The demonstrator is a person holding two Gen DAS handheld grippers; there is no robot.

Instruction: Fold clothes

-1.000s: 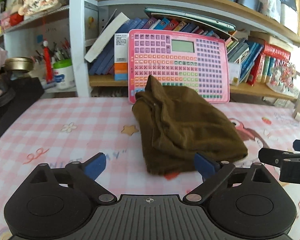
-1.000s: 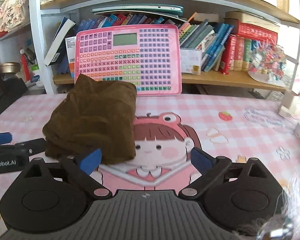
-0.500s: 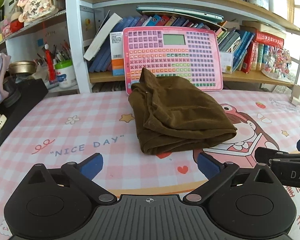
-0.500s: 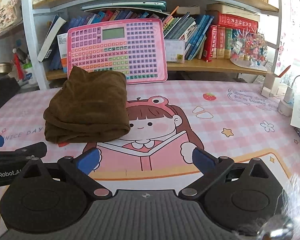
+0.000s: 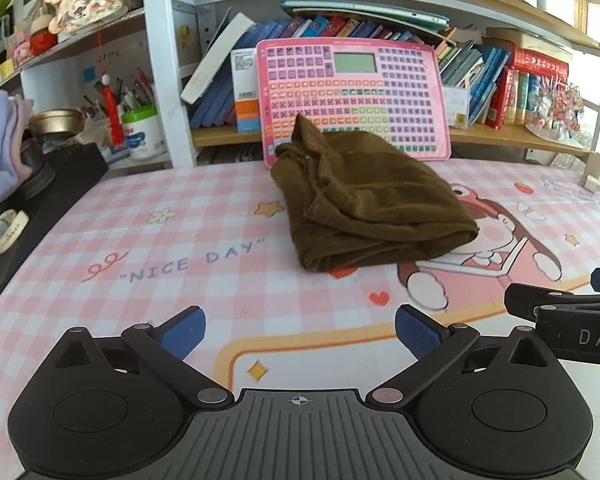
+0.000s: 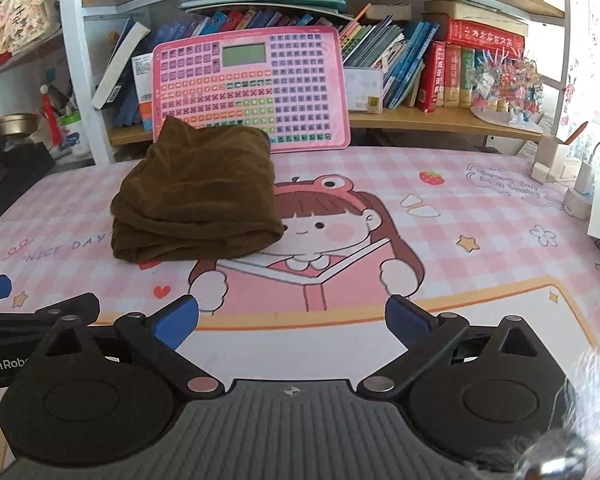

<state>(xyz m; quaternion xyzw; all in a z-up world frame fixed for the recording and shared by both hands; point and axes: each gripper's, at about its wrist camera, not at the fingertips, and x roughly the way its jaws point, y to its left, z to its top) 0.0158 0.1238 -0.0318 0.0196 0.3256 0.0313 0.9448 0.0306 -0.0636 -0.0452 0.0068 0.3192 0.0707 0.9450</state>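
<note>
A brown garment (image 5: 364,204) (image 6: 198,196) lies folded in a thick bundle on the pink checked desk mat (image 5: 160,248) (image 6: 460,216), with one corner sticking up at its back. My left gripper (image 5: 298,334) hovers open near the front edge, well short of the bundle, nothing between its blue pads. My right gripper (image 6: 292,322) is also open and empty, in front of and to the right of the garment. Each gripper shows at the other view's edge.
A pink keyboard tablet (image 5: 354,96) (image 6: 250,90) leans on the bookshelf right behind the garment. A black case (image 5: 40,208) with a watch sits at the left; a pen cup (image 5: 142,132) behind it. Chargers and paper (image 6: 580,188) crowd the right edge.
Both grippers have drawn back from the folded garment toward the near edge of the desk, so the bundle looks smaller and farther. The garment itself has not moved.
</note>
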